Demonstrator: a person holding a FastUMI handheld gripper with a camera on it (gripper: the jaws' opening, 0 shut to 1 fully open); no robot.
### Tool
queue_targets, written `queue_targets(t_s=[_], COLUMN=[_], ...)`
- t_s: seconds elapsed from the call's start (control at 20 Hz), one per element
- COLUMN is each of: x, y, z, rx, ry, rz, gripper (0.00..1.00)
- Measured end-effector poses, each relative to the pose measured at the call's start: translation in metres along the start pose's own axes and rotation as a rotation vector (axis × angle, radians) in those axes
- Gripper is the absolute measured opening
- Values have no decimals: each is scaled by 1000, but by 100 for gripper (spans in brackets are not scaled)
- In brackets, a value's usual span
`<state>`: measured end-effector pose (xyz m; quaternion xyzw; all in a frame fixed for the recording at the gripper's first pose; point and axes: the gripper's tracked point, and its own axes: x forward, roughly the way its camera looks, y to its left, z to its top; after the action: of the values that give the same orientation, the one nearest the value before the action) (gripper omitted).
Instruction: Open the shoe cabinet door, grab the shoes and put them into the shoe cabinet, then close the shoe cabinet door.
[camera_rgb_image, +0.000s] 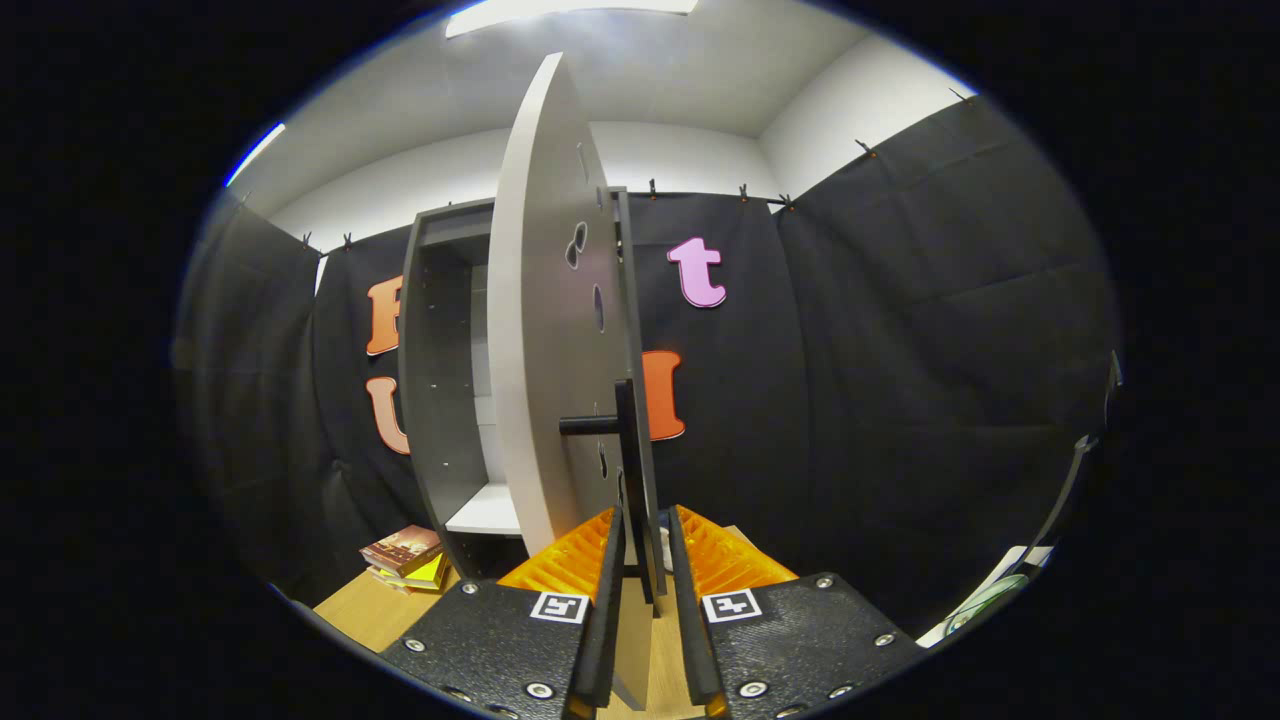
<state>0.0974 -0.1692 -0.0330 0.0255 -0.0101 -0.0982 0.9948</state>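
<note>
Grey door (535, 340): stiff board, swung open, light on hinges.
Handle (625, 440): your best hold.
Gripper (642, 530): fingers narrow, straddling the handle; contact unclear.
Cabinet (445, 400): open, no shoes visible inside.

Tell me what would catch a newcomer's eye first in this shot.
The pale cabinet door swung open edge-on, rising just ahead of the gripper, whose fingers close around the door's dark vertical handle. Behind the door, the shoe cabinet stands open with a white shelf, and a stack of books lies beside its base.
</note>
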Motion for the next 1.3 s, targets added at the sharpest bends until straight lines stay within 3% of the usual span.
queue_targets(t_s=[0.15,0.3,0.6,0.95,1.15,1.3], x=[2,-3,-39,-86,-97,-97], y=[-44,-66,-84,-49,-11,18], z=[1,0,9,27,35,37], rx=[75,94,25,-24,-30,-23], ry=[2,0,-10,-35,-44,-58], rz=[-41,-36,-84,-109,-70,-38], gripper=[22,23,38,67,84,90])
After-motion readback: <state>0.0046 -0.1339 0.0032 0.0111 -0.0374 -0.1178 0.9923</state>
